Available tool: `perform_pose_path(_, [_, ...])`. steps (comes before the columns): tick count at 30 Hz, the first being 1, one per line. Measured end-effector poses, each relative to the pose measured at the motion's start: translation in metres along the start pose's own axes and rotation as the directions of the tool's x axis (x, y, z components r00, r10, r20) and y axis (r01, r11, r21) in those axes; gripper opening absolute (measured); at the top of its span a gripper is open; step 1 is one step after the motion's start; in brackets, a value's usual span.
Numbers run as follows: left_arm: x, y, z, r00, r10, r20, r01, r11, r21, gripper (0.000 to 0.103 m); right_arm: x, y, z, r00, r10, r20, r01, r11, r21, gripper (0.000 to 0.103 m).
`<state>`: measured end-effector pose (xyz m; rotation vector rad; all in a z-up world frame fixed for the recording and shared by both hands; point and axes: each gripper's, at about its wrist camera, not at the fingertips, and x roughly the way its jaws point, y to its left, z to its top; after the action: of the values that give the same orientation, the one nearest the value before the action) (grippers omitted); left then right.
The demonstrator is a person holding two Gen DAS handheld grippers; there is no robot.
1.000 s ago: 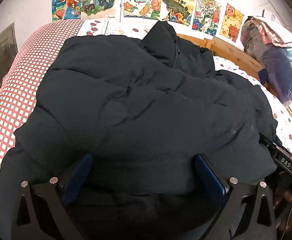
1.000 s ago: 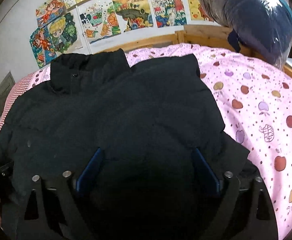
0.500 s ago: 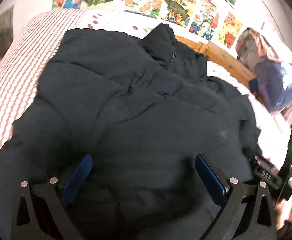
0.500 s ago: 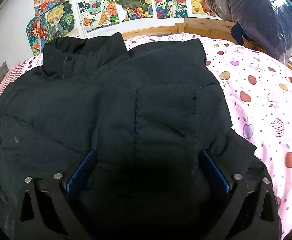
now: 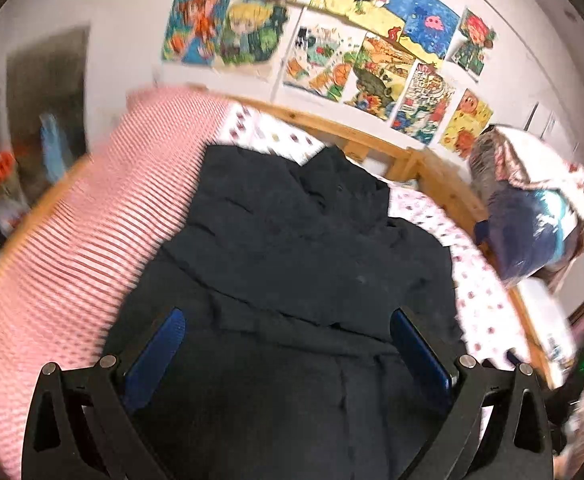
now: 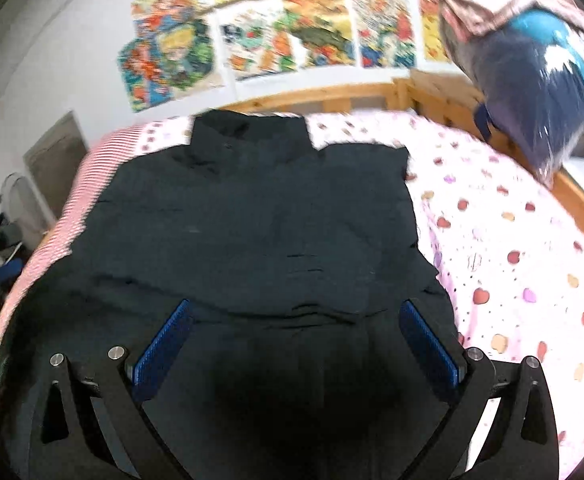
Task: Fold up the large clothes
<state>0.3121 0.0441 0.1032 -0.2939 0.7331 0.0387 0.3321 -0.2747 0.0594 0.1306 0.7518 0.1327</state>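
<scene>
A large black padded jacket lies spread on the bed, collar towards the headboard; it also fills the right wrist view. My left gripper is open and empty, above the jacket's near hem. My right gripper is open and empty too, above the jacket's near part. Both sets of blue pads stand wide apart with only jacket fabric seen between them. Both views are blurred.
The bed has a pink fruit-print sheet on the right and a red-checked cover on the left. A wooden bed frame runs behind. A plastic-wrapped bundle sits at the back right. Drawings cover the wall.
Both grippers have pulled back and risen from the jacket, so more bed and wall show. Their jaws stay open. The jacket lies in the same place.
</scene>
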Motion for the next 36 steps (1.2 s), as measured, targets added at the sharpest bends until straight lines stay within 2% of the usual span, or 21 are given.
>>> perform_pose_path(2, [-0.025,-0.008,-0.001,0.999,0.045,0.019,-0.045,0.998,0.048,0.103,-0.022,0.004,0.003,1.0,0.018,0.006,-0.018,0.999,-0.029,0.101])
perform_pose_path(6, [-0.063,-0.015,-0.003,0.998,0.059,0.004,-0.059,0.994,0.087,0.103,-0.057,0.009,0.009,0.998,0.068,-0.007,-0.069,0.996,-0.061,0.101])
perform_pose_path(11, [-0.097,-0.018,0.004,0.999,0.054,0.003,-0.055,0.994,0.093,0.103,-0.091,0.003,0.015,0.994,0.107,-0.03,-0.108,0.993,-0.037,0.101])
perform_pose_path(14, [-0.101,-0.022,0.018,0.997,0.071,-0.028,-0.068,0.993,0.097,0.103,-0.1,-0.002,0.025,0.994,0.105,-0.04,-0.106,0.994,-0.017,0.101])
perform_pose_path(18, [-0.089,-0.037,0.048,0.991,0.116,-0.065,-0.106,0.984,0.141,0.103,-0.09,-0.009,0.053,0.988,0.118,-0.102,-0.115,0.993,0.033,0.101])
perform_pose_path(21, [-0.057,-0.054,0.069,0.985,0.174,-0.01,-0.168,0.964,0.207,0.103,-0.069,-0.009,0.081,0.984,0.105,-0.143,-0.101,0.994,0.033,0.101])
perform_pose_path(27, [0.043,-0.074,0.104,0.993,0.101,0.058,-0.113,0.953,0.28,0.103,0.006,-0.002,0.136,0.994,-0.009,-0.109,-0.003,0.995,-0.104,0.101])
perform_pose_path(31, [0.132,-0.084,0.142,0.994,0.07,0.079,-0.091,0.947,0.308,0.103,0.06,0.002,0.178,0.997,0.026,-0.071,-0.036,0.988,-0.148,0.101])
perform_pose_path(36, [0.217,-0.084,0.173,0.992,0.058,0.111,-0.092,0.939,0.332,0.103,0.161,0.004,0.228,0.999,-0.001,-0.036,-0.006,0.984,-0.178,0.101])
